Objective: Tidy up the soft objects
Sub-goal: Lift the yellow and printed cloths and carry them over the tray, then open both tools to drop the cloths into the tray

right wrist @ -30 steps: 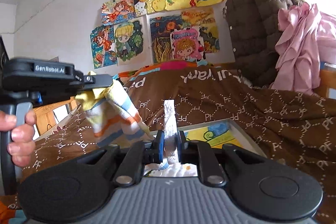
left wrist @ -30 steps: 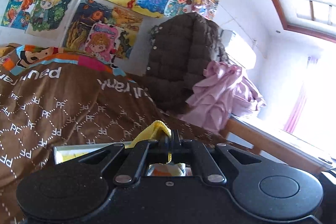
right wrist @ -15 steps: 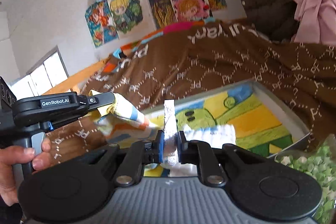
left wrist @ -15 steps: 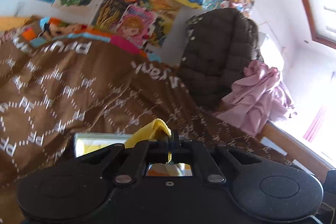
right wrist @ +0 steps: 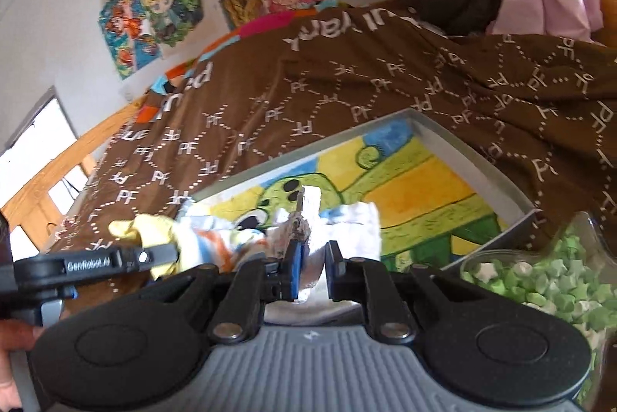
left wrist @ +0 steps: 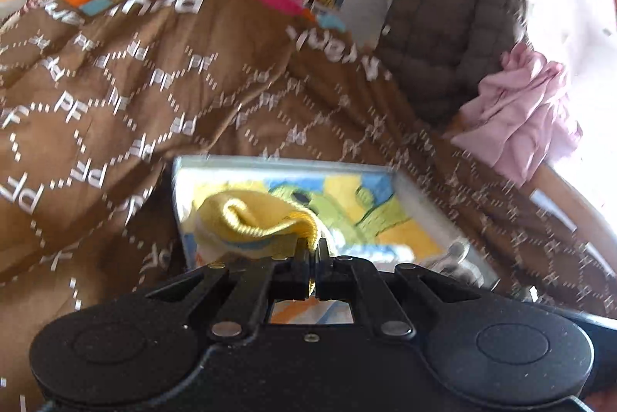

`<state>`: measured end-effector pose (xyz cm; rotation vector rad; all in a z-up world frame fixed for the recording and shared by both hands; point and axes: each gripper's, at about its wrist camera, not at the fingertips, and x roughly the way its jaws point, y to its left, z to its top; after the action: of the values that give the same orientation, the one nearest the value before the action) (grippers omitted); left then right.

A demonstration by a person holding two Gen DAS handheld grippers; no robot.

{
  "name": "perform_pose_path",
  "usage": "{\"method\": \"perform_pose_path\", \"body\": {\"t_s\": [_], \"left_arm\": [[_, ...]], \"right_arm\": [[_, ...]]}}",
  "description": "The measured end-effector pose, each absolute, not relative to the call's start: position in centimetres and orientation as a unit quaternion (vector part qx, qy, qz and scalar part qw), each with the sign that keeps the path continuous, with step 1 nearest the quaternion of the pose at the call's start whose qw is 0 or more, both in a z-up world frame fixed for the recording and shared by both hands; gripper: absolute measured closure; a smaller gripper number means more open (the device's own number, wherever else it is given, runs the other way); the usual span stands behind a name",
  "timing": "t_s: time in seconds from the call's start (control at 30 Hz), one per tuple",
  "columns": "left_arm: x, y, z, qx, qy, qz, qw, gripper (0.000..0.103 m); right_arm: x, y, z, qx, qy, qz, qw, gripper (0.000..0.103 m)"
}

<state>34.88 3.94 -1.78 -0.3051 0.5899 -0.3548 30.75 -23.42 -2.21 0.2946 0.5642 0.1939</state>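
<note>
Your left gripper (left wrist: 313, 250) is clamped tight on the ribbed yellow cuff of a sock (left wrist: 246, 219), a soft knit whose body, striped white, orange and blue, sags from the fingers over the near left corner of the tray (left wrist: 432, 192). From the right wrist view the same sock (right wrist: 200, 238) stretches between both tools: your right gripper (right wrist: 310, 257) is closed narrowly on its crumpled white end, a fold of the fabric standing up between the blue-padded fingers (right wrist: 293, 269). The tray (right wrist: 455, 146) is a shallow rectangular box with thin grey walls, its floor a crayon-like drawing in green, yellow and blue, and it lies on a brown quilt (right wrist: 385, 84) printed with dotted white diamonds and letters. At the near right, touching the tray's corner, a clear bowl (right wrist: 540, 288) holds small puffy green and white paper stars. Beyond the quilt hang a dark quilted jacket (left wrist: 451, 22) and a ruffled pink garment (left wrist: 516, 111), with bright cartoon drawings (right wrist: 162, 3) on the white wall.
</note>
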Motion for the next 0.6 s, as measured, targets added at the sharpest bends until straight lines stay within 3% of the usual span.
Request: {"method": "perform_pose_path", "body": {"t_s": [0.27,0.4,0.6], "left_arm": [[35.6,3.6,-3.3,-0.120,0.338,-0.153,0.921,0.100],[35.4,3.2,-3.3,-0.103,0.339,-0.152,0.923,0.097],[35.2,2.6,-3.0,-0.083,0.341,-0.143,0.925,0.085]], "right_arm": [[31.1,-22.9,-2.5,0.111,0.288,0.064,0.949,0.081],[31.0,-22.4,-2.4,0.087,0.285,0.059,0.953,0.066],[30.9,-22.1,-2.4,0.064,0.284,0.048,0.955,0.054]]}}
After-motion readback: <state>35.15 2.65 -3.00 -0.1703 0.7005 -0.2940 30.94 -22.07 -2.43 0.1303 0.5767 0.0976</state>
